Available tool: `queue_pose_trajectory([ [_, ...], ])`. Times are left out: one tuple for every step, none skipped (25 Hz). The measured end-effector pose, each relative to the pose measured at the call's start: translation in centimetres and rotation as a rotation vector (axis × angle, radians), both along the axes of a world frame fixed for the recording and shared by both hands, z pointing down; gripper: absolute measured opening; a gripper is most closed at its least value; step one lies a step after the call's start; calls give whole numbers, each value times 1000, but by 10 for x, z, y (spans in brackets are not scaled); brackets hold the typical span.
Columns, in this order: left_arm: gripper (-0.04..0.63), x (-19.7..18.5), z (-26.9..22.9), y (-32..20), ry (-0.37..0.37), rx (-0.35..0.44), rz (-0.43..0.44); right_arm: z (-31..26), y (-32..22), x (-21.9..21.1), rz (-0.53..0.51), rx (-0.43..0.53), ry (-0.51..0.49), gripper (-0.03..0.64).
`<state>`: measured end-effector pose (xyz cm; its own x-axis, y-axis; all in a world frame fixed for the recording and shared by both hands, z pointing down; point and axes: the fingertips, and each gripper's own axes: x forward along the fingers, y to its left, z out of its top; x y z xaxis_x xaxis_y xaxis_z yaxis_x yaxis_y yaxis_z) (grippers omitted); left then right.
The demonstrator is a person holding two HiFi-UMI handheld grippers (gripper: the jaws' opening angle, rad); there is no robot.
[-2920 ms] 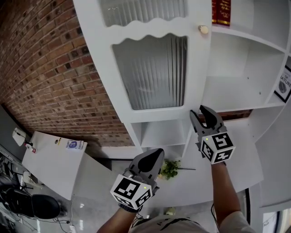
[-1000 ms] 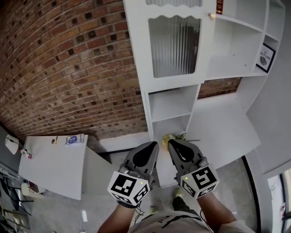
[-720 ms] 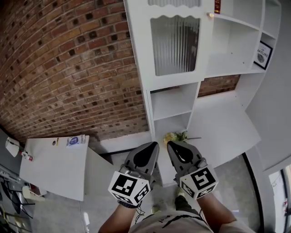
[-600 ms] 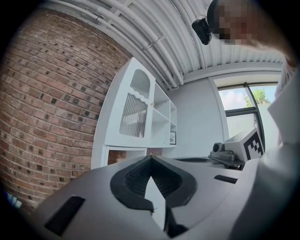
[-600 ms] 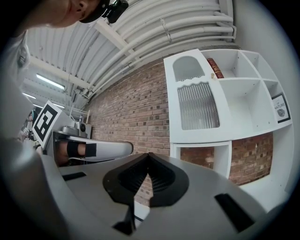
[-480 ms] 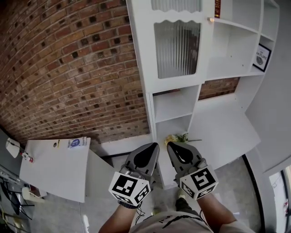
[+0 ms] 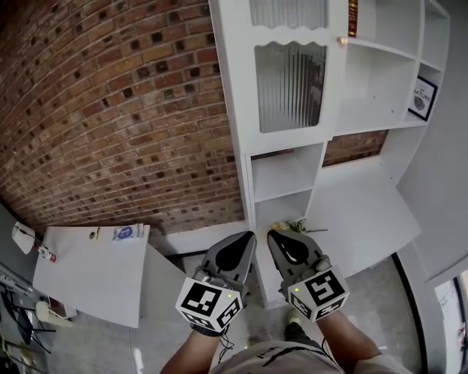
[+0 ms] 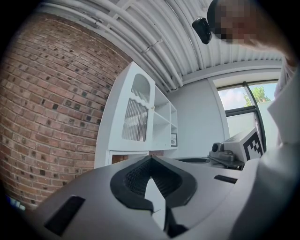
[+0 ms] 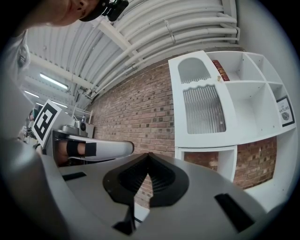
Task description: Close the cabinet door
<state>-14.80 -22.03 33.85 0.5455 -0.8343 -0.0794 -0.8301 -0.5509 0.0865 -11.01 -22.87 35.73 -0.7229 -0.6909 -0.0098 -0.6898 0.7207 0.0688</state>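
Door [image 7: 290, 86] looks flush with the cabinet [image 7: 369, 115] front already, knob [image 7: 341, 41] side tucked in, so I'd say the closing itself is basically done. Both grippers are well apart from it, held side by side near the person's body.

Left gripper [image 7: 247, 235]: jaws pinched together, nothing between them. Right gripper [image 7: 272, 235]: same deal, tips meeting and empty.

If it were me and I wanted to be sure it's seated, I'd go back in with the tips kept together and nudge the white frame near the knob, not the ribbed glass. Push straight and level and stop as soon as it quits giving. No need to grab the knob for a push.

As for what's in the compartments:
- Behind the door: the glass is ribbed, can't tell what's inside.
- Top shelf, just right of the door: a red book [image 7: 353, 13] standing up.
- Far-right compartment: a small framed print [image 7: 422, 98].
- Cubby [image 7: 281, 175] under the door: looks bare.
- Lowest one: a green sprig [image 7: 290, 226] at its mouth. Can't tell if it's inside or just in front.
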Motion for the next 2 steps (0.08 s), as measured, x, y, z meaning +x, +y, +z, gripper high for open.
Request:
queue_pose_trajectory([
  [11,0,0,1,1,-1,-2,-1,0,0,-2,1,1,17],
  [11,0,-1,1,1,-1,-4,-1,1,0,-4,1,1,17],
])
